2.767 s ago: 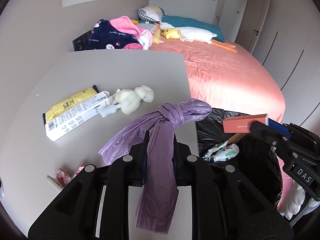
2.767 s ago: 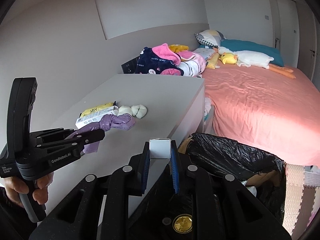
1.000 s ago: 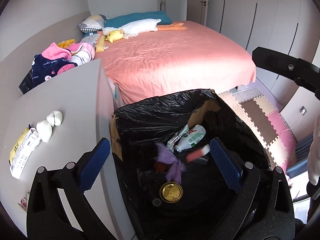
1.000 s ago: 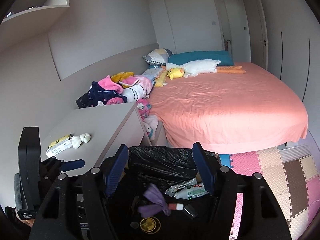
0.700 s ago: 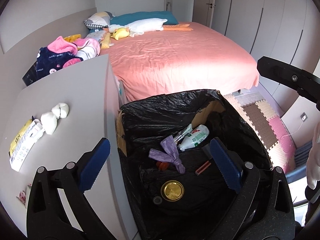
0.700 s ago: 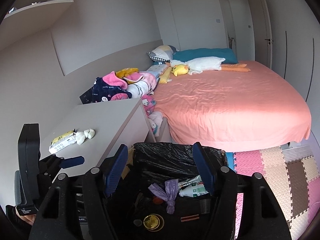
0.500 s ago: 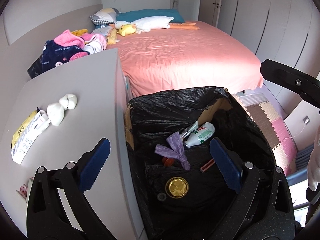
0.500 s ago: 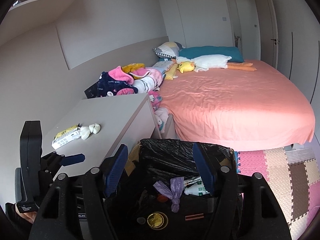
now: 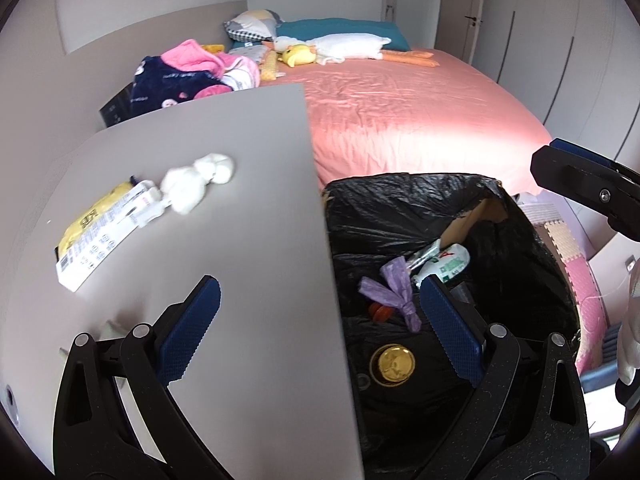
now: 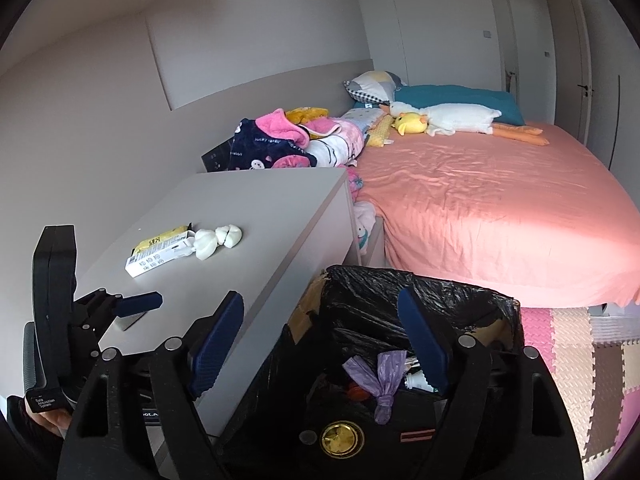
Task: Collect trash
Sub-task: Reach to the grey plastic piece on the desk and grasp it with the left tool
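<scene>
Two pieces of trash lie on the grey desk top (image 9: 248,208): a yellow-and-white packet (image 9: 98,236) and, touching its far end, a crumpled white tissue wad (image 9: 196,182). A further scrap may sit at the desk's near edge behind the left finger; too hidden to tell.

Already collected, inside the black-lined bin (image 9: 400,208): a knotted purple bag (image 9: 394,290), a white tube (image 9: 442,262), a gold lid (image 9: 392,362), a small red-and-white box (image 10: 417,435).

Left gripper (image 9: 320,330): jaws spread wide, nothing between them, straddling the desk edge and the bin. Packet and wad lie ahead and to its left, well apart from the pads.

Right gripper (image 10: 320,336): jaws spread and empty, having just opened further; it hangs over the bin's near rim. Packet and wad sit on the desk up and to its left, well apart.

Risks, as judged:
- Flat packet offers little height; pads closing level may skate over it or push it along the desk.
- Wad touches the packet; a grasp on one may drag or flick the other off the desk edge.
- Soft wad may slip from a light pinch before reaching the bin.
</scene>
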A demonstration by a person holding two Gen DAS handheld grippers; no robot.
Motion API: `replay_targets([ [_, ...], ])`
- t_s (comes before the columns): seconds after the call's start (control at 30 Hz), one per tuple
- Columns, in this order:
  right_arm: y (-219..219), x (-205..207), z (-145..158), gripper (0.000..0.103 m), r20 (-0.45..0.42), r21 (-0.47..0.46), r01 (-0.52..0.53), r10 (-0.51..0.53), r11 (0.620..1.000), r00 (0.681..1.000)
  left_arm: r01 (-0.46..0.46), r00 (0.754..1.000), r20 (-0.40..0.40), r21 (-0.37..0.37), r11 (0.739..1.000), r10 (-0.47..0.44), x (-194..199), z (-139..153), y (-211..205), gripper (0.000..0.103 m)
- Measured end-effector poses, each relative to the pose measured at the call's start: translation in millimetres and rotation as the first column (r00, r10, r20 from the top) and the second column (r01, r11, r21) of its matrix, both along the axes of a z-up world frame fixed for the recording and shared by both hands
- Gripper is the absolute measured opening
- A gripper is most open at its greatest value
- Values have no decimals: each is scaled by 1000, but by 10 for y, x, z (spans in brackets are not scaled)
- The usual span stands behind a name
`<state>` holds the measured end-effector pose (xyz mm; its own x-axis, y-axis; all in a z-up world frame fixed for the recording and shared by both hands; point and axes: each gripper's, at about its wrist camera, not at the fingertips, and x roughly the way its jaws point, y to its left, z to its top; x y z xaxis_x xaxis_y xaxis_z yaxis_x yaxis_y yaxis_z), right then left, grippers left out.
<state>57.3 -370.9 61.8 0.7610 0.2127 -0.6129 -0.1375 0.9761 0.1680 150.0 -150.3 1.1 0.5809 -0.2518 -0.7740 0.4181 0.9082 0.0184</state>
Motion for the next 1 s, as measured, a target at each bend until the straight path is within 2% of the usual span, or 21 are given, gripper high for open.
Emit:
replay_targets([
  [0.4,455,190,-101,85,-33,-6,-85,84,996,996,-146,989,10,13,989,145,17,6,638,97],
  [0.73,752,337,-199,85,-58,-16,-135,134,991,989,-252,968,1,0,968,252,48,-13,1147,97],
  [1.0,923,477,-270,85,-77,-19,-160,158,987,985,-319,947,-32,-1,948,319,135,-142,1435,97],
])
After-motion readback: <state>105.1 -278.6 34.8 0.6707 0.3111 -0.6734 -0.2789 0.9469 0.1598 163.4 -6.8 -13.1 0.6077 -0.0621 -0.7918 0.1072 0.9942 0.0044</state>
